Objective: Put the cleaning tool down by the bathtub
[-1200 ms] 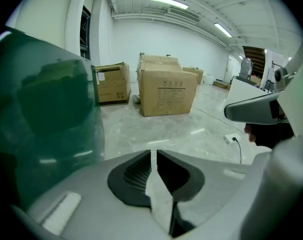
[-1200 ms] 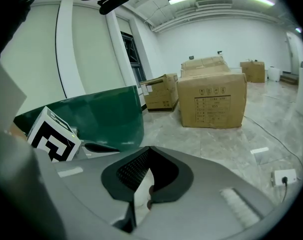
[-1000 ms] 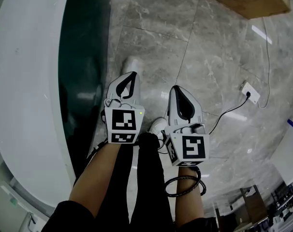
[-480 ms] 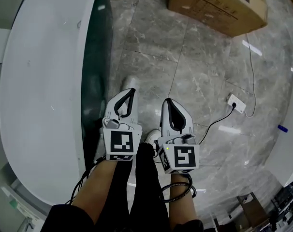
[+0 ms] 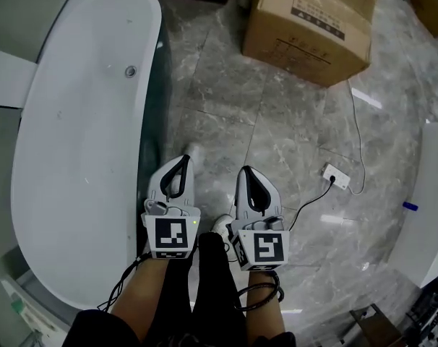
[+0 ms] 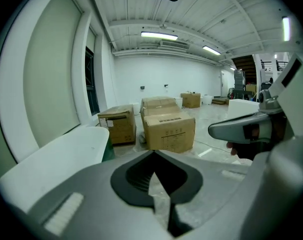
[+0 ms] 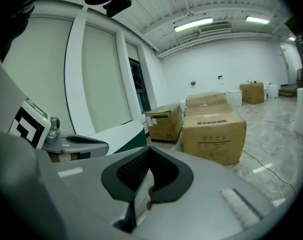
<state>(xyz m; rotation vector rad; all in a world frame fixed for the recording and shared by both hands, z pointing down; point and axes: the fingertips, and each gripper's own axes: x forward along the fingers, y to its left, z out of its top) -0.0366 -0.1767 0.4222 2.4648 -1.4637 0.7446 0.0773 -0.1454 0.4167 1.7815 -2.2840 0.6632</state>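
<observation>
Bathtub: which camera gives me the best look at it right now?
The head view: it shows the bathtub from above, nearly whole, with its drain. The left gripper view catches only one white end; the right gripper view shows just a strip of rim.

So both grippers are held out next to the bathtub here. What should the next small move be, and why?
Probably turn to look for the cleaning tool: the left gripper and right gripper are both shut on nothing, and no tool shows beside the bathtub or on the floor in any view.
</observation>
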